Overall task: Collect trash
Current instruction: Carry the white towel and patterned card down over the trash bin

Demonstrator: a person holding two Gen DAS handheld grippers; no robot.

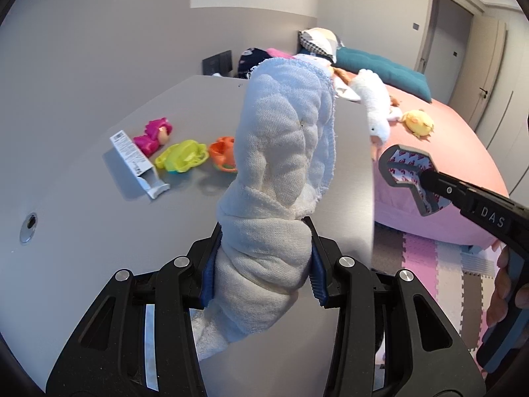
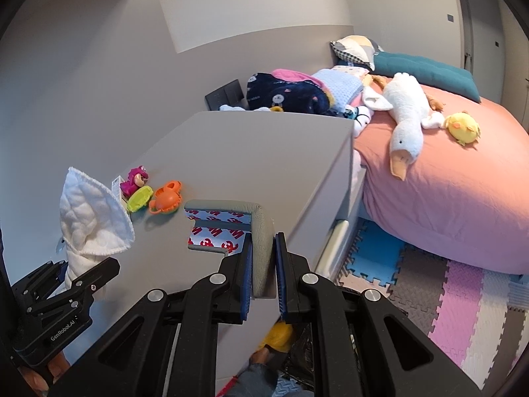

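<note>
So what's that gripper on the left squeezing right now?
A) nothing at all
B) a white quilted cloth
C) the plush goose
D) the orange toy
B: the left gripper has its blue pads pressed on a bunched white quilted cloth, while the orange toy lies on the grey tabletop and the plush goose on the bed.

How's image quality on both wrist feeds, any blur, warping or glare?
Left wrist view: white cloth sharp; table edge beside it smeared; strong fisheye bending of walls. Right wrist view: grey corner guard crisp, dresser's front edge slightly blurred, dark vignette in corners. Soft even light, no harsh glare in either.
</note>
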